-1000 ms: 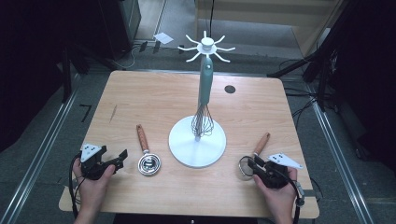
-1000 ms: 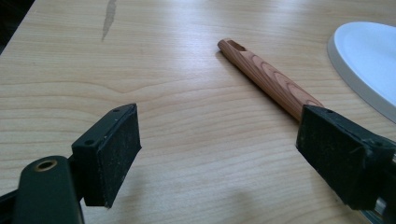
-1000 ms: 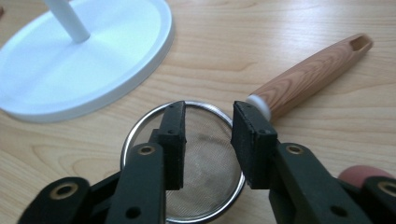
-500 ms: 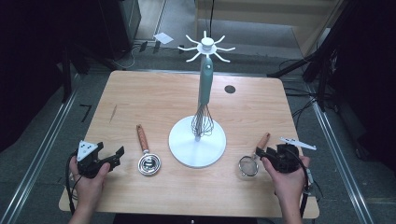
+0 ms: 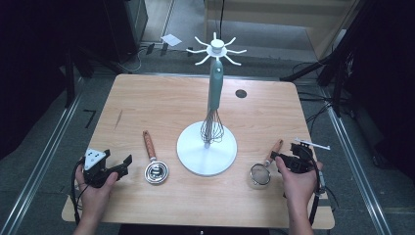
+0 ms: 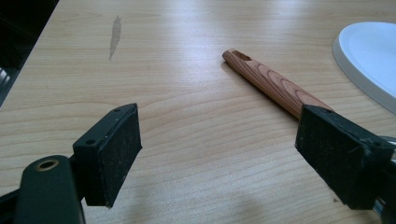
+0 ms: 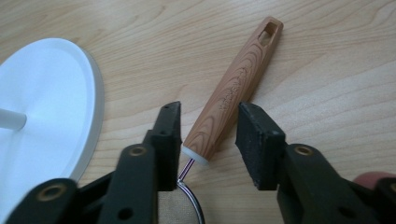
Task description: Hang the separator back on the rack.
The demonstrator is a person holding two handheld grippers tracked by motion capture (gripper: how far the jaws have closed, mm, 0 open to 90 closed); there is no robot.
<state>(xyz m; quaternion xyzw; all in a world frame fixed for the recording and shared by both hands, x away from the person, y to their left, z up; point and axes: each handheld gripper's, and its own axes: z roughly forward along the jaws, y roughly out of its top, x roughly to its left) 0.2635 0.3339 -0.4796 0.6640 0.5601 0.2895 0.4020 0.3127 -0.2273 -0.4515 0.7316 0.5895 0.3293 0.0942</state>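
A white utensil stand [image 5: 188, 156] sits mid-table with a teal-handled whisk [image 5: 214, 93] hanging on its pole. A wooden-handled strainer [image 5: 260, 174] lies right of the stand. My right gripper [image 5: 277, 156] hovers low over its handle [image 7: 238, 84]. The jaws have just been closing, and they straddle the handle near its white collar with a gap on each side; the gripper [image 7: 208, 116] is open. A second wooden-handled metal scoop [image 5: 156, 172] lies left of the stand, its handle [image 6: 271, 84] ahead of my left gripper [image 6: 219, 135]. That gripper [image 5: 125, 164] rests wide open, holding nothing.
The stand's white base [image 7: 51, 93] lies close to the left of my right jaws. A dark round hole [image 5: 241, 93] marks the far right of the table. A dark streak [image 6: 115, 35] stains the wood far left. Cables and dark frames ring the table on the floor.
My right gripper has moved a little away from the person and lifted over the strainer handle, its jaws spreading and then narrowing. My left gripper and both utensils have stayed put.
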